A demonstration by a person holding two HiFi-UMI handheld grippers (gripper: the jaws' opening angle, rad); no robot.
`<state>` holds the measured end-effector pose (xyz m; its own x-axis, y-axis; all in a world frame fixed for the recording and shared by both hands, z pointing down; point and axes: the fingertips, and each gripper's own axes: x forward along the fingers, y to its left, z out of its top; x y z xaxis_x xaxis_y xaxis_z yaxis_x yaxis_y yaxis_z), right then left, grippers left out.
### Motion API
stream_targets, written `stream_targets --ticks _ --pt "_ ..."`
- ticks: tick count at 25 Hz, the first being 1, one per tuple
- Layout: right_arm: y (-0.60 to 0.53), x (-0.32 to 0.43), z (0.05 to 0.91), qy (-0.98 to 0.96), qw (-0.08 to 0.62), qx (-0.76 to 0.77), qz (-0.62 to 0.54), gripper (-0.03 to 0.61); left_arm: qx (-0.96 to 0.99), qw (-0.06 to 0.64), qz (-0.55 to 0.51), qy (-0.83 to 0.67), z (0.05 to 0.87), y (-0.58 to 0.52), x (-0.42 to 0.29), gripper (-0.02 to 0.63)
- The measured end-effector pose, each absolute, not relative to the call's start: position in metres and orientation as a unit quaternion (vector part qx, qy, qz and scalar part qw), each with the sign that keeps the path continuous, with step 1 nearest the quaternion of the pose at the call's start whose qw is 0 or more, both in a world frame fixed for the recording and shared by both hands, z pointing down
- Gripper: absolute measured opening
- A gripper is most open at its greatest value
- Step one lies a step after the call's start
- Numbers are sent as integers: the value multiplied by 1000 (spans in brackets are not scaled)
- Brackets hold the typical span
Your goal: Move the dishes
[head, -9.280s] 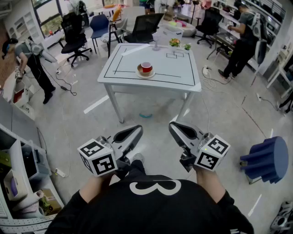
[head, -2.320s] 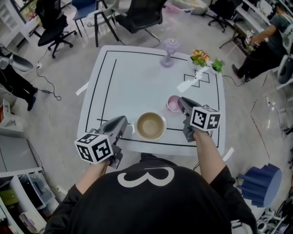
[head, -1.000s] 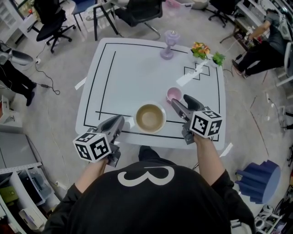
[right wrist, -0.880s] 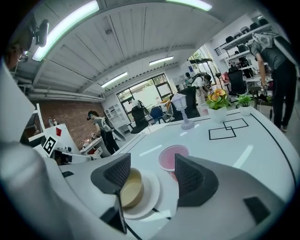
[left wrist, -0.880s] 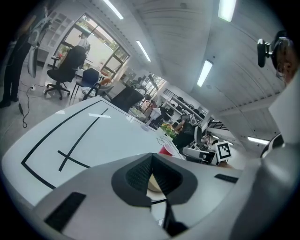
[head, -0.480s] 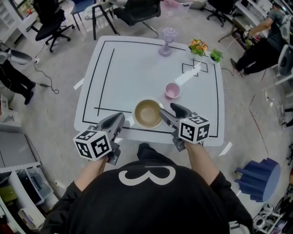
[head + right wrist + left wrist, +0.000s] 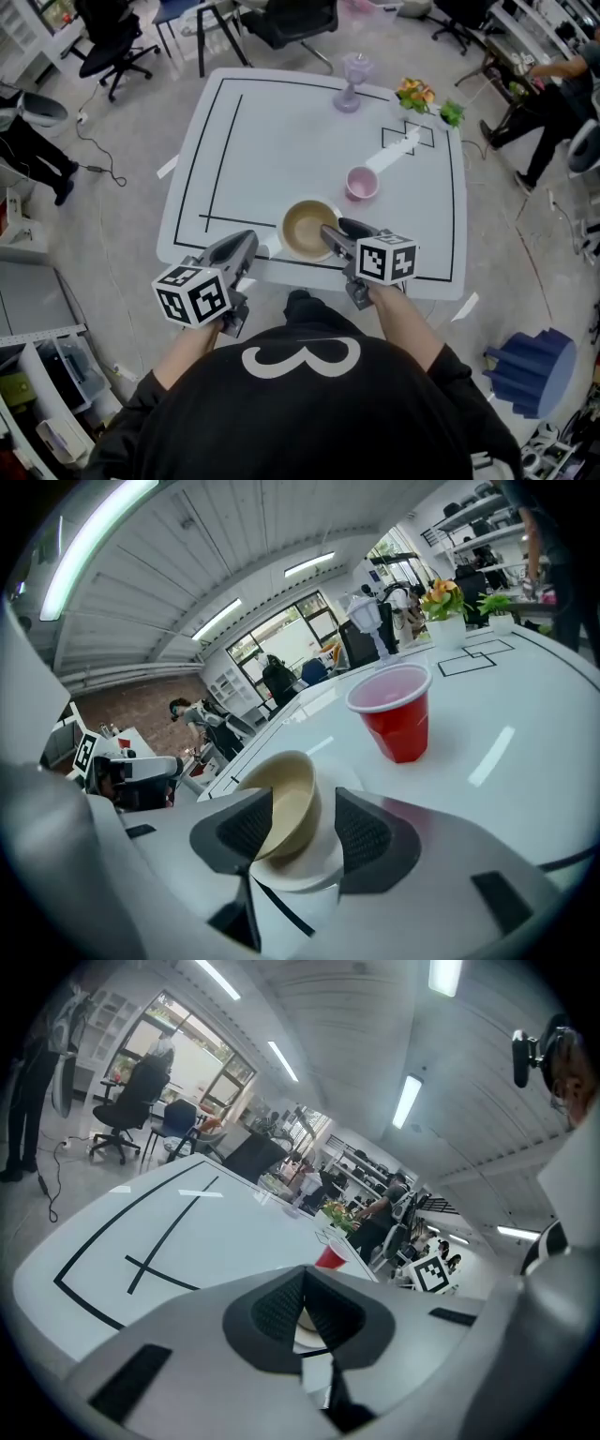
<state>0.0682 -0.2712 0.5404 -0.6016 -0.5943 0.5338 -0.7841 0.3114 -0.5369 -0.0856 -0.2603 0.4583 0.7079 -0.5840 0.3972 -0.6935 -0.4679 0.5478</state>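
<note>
My black short-sleeved tee [image 7: 309,427] bears a white 3. My left claw [image 7: 246,244] and right claw [image 7: 332,232] are grey with dark pads [image 7: 364,834], each carrying a black-and-white marker cube [image 7: 192,296].

The desk [image 7: 281,141] was white, ruled with thin black lines. A tan bowl [image 7: 309,228] sat on a white plate [image 7: 292,872], and the cup [image 7: 392,714] was red outside and pale pink within. A goblet [image 7: 352,82] was translucent lilac, the flowers [image 7: 415,92] orange, and the plant [image 7: 452,113] green. The left tool [image 7: 246,242] and right tool [image 7: 342,230] were grey with black ribbed pads [image 7: 248,827], and each carried a cube [image 7: 192,298] of black-and-white square markers. The floor [image 7: 112,187] was mottled grey.
</note>
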Motion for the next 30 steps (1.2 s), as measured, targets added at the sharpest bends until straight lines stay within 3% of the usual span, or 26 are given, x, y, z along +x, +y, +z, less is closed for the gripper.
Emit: stream_targets --ticks 12,30 --pt "-280 77 539 -767 100 475 420 23 850 362 71 -375 458 -257 -87 2" --pt "-258 122 497 -766 80 505 391 21 862 351 69 -359 448 -256 -74 2"
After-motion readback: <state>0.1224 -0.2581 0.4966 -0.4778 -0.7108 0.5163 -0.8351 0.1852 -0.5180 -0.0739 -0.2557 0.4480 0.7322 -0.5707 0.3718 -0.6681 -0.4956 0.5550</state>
